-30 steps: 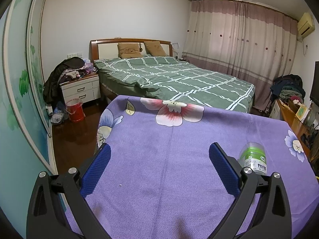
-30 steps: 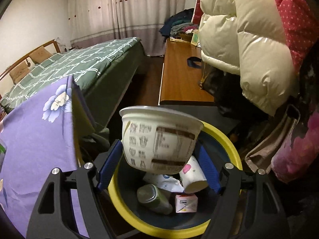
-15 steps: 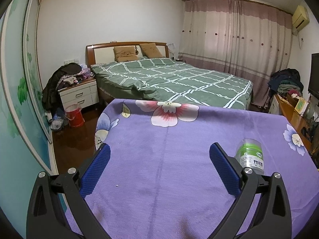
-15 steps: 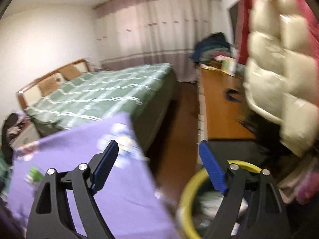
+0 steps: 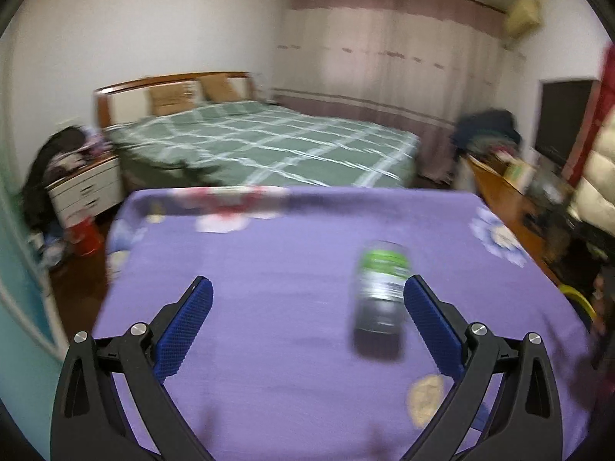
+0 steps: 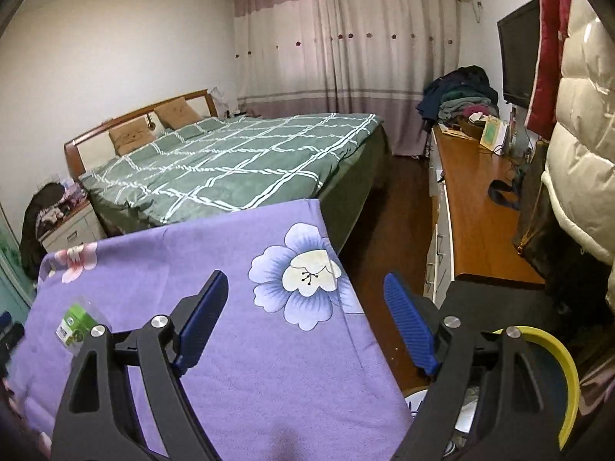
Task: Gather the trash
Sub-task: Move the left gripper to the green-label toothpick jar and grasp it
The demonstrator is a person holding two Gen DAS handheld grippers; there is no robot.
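The bottle (image 5: 380,288) stands upright on the purple-covered desk (image 5: 269,326), just inside the left gripper's (image 5: 305,320) right finger, not touching. The left gripper is nearer. Both grippers' fingers are spread wide and empty; the right gripper (image 6: 303,326), having just been opening, hangs beside the yellow-rimmed bin (image 6: 565,380).

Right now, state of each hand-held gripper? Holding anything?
Left hand-held gripper: open, empty; the green-labelled bottle stands on the purple cloth ahead of it.
Right hand-held gripper: jaws just been opening, now open, nothing between them.
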